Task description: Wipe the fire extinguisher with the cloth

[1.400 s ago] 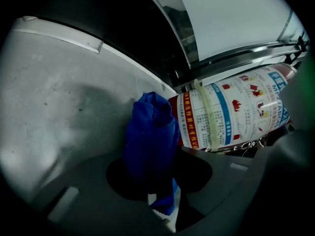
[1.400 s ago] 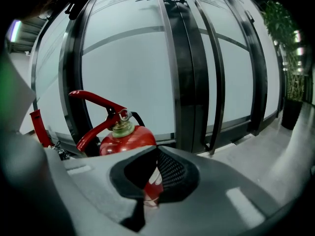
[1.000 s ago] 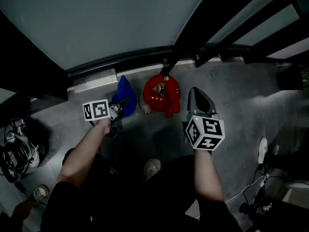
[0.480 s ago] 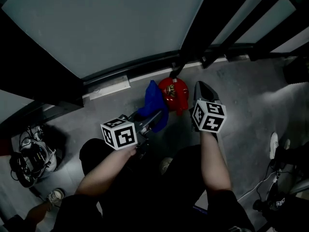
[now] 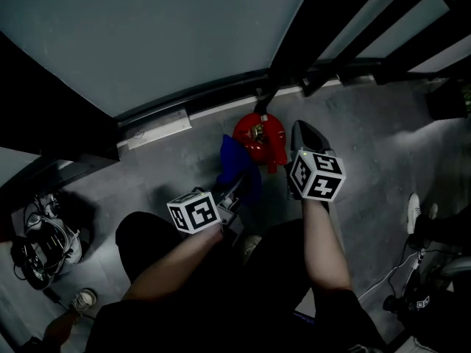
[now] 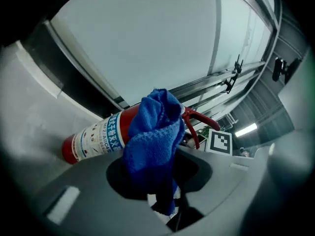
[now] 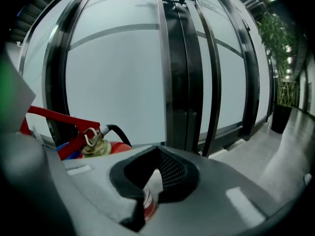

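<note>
A red fire extinguisher (image 5: 257, 136) stands on the grey floor close to the glass wall, with a brass valve and a black hose on top (image 7: 93, 144). My left gripper (image 5: 232, 188) is shut on a blue cloth (image 5: 237, 168), which hangs against the near left side of the red cylinder (image 6: 96, 137). In the left gripper view the blue cloth (image 6: 153, 136) covers part of the body and hides the fingertips of that left gripper (image 6: 162, 181). My right gripper (image 5: 303, 140) sits just right of the extinguisher, jaws together with nothing between them (image 7: 158, 151).
A frosted glass wall (image 5: 147, 35) with black frames (image 5: 309, 43) and a pale sill (image 5: 154, 123) rises right behind the extinguisher. Cables and gear (image 5: 37, 241) lie at the left, and more cables (image 5: 419, 293) at the right. A shoe (image 5: 250, 247) is near my arms.
My left gripper has carried the blue cloth from the extinguisher's left to its near left side, then drawn it slightly back. The right gripper has stayed beside the extinguisher.
</note>
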`<state>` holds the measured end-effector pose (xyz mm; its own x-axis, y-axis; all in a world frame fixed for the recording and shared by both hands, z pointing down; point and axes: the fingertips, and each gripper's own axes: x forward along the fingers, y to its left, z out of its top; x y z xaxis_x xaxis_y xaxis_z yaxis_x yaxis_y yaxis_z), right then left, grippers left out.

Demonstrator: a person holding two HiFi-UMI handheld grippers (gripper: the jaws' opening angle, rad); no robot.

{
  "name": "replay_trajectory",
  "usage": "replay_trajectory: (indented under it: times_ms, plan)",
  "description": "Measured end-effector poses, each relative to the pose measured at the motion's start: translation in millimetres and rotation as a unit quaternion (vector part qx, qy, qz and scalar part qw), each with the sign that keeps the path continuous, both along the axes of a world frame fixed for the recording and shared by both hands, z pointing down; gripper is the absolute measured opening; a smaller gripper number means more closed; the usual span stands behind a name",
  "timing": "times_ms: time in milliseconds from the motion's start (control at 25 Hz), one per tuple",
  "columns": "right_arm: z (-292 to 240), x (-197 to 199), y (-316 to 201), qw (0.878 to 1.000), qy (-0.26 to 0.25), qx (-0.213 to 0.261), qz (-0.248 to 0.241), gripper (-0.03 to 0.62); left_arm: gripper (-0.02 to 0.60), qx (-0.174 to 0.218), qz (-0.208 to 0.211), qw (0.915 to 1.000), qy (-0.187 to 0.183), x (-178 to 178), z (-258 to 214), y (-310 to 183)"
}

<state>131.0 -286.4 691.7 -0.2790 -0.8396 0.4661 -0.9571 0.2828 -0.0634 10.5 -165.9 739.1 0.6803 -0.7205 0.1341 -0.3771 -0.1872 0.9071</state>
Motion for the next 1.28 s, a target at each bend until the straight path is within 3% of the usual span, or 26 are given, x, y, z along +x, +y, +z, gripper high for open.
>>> replay_trajectory:
  times_ms: [680,1280]
  plan:
    - [9,-9,9,1.000,-0.004,-0.008,-0.022,0.003,0.112,-0.095,0.004,0.9955,-0.002,3,82,2]
    - [13,-11,13,0.999,-0.026,-0.012,-0.027,0.003,0.112,-0.139,-0.012,0.9900,-0.019,6,128,3]
